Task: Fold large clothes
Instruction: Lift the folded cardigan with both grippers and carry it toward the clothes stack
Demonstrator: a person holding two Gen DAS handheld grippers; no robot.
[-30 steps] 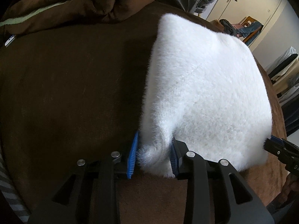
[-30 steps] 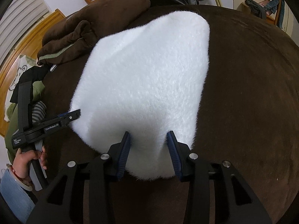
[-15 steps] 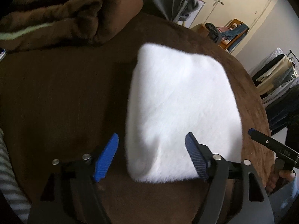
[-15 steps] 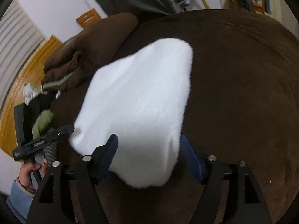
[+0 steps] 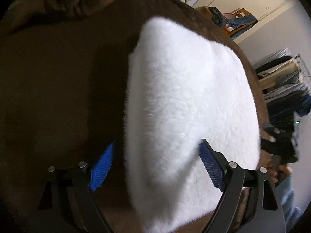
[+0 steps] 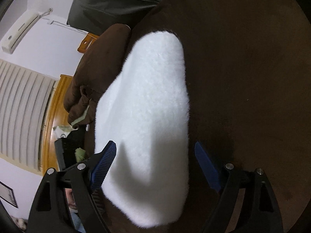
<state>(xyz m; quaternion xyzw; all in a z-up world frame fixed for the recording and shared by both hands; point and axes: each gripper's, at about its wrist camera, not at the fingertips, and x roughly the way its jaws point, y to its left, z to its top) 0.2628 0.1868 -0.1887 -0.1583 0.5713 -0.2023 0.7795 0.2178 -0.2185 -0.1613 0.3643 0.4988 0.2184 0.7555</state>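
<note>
A folded fluffy white garment (image 5: pixel 186 101) lies flat on the brown bed cover (image 5: pixel 58 89); it also shows in the right wrist view (image 6: pixel 147 120). My left gripper (image 5: pixel 157 165) is open, its blue pads either side of the garment's near left corner, holding nothing. My right gripper (image 6: pixel 155 165) is open over the garment's near right corner, empty. The right gripper shows at the right edge of the left wrist view (image 5: pixel 276 147).
A bunched brown blanket (image 6: pixel 97 71) lies at the head of the bed, beyond the garment. A wooden headboard (image 6: pixel 56 101) and a white wall unit (image 6: pixel 19 33) stand behind it. Chairs with clothes (image 5: pixel 231 23) and a clothes rack (image 5: pixel 281 77) stand beyond the bed's right edge.
Both grippers opened and let go of the white garment's near corners. The garment has settled flat, and both grippers have drawn back and tilted.
</note>
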